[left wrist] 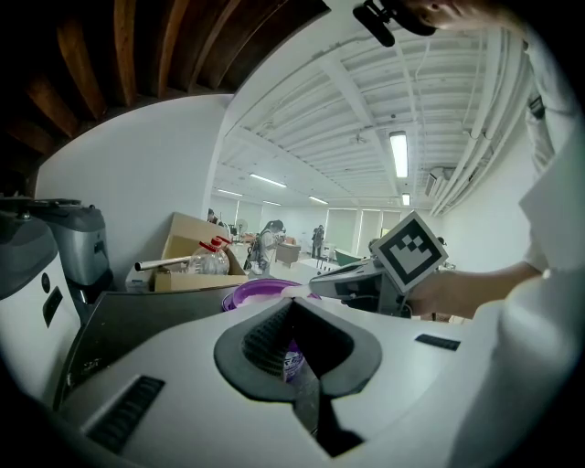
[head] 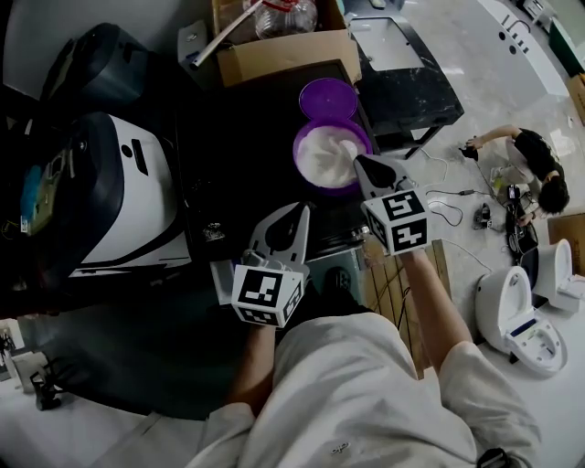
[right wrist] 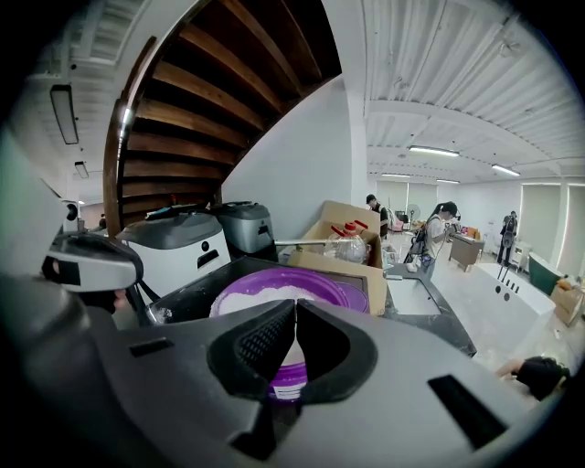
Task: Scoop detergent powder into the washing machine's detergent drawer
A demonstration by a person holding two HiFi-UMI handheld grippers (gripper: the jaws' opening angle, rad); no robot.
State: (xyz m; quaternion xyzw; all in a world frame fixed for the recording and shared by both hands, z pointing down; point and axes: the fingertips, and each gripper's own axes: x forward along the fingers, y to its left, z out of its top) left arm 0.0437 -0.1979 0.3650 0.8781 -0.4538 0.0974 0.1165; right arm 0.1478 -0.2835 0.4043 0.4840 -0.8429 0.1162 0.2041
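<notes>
Right hand-held gripper (head: 358, 163) pinches white scoop (head: 340, 149) (round purple tub (head: 303, 137)); left hand-held gripper (head: 301, 212) closed.

Left tongs (head: 300, 210) closed, empty, held low before the body. Right tongs (head: 359, 161) reach further forward, forearm outstretched, pinched on a thin white scoop handle (right wrist: 293, 336).

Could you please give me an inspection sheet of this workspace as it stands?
Surface: dark worktop, carrying the tub.
Job's things: open purple tub of white powder, lid lying behind it; detergent drawer not made out.
Clutter: cardboard box holding a plastic bottle; white appliances at left.
Grippers: left tongs shut, empty; right tongs shut, by the tub's rim.
Cables: white cables loose on the floor at right.
Surroundings: person low on the floor.
</notes>
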